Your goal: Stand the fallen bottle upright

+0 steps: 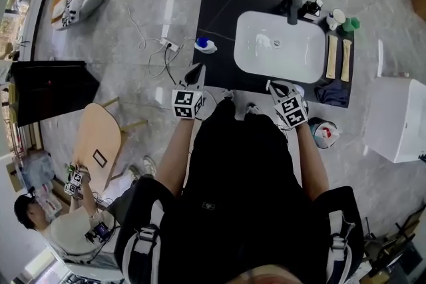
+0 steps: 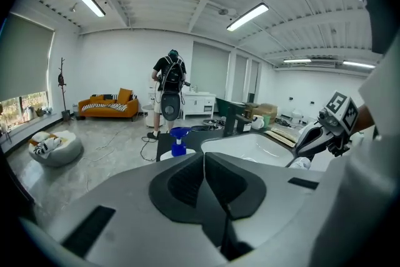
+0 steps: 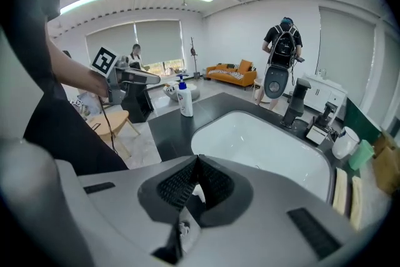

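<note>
Bottle (image 1: 204, 44) upright on bench (image 1: 216, 10) at sink's (image 1: 249, 43) nine o'clock, faucet (image 1: 293, 4) at twelve; left claw (image 1: 198, 71), right claw (image 1: 272, 86) both pinched together, empty.

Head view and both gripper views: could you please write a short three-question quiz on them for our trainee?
1. True or false: the bottle stands upright on the counter.
2. The left gripper is: A open; B shut and empty; C shut on the bottle.
3. Fill in: the faucet stands at the rim of the white ____.
Key: 1 true; 2 B; 3 sink.
</note>
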A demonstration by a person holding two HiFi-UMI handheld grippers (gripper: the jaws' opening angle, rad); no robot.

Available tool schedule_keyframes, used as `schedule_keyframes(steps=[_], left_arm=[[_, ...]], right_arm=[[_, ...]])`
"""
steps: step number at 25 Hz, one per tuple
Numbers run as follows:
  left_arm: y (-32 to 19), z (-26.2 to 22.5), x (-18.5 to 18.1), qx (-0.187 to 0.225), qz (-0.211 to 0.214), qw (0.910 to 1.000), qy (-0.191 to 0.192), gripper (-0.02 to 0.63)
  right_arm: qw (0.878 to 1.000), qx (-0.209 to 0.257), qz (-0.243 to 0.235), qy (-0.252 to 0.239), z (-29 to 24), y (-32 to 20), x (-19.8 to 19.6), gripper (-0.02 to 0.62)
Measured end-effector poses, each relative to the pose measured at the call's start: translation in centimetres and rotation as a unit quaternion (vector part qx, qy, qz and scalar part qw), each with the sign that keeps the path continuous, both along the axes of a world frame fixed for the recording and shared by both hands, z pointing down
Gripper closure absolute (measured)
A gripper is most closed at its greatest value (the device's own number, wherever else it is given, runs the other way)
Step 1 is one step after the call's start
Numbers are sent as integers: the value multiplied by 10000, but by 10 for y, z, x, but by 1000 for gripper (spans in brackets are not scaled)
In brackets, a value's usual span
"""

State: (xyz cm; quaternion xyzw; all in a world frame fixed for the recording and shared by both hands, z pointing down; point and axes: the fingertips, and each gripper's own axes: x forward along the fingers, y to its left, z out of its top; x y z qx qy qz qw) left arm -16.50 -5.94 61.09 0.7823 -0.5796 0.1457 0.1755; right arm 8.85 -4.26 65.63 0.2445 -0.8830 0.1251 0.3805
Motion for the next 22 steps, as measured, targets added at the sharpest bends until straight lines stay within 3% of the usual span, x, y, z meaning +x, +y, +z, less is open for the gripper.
schedule_keyframes(steps=[8,12,22], left_arm=[[30,-17,37,60,60,9998,190,586],[48,-21,59,72,85,9995,292,586],[102,-13,82,-18,-381,9987,347,586]], right_arm=[[9994,-71,-261,196,11,11,28,535],[9972,-94,-536,520,25,16,39,535],[9816,-9,-1517,1163,51,24,41,471]])
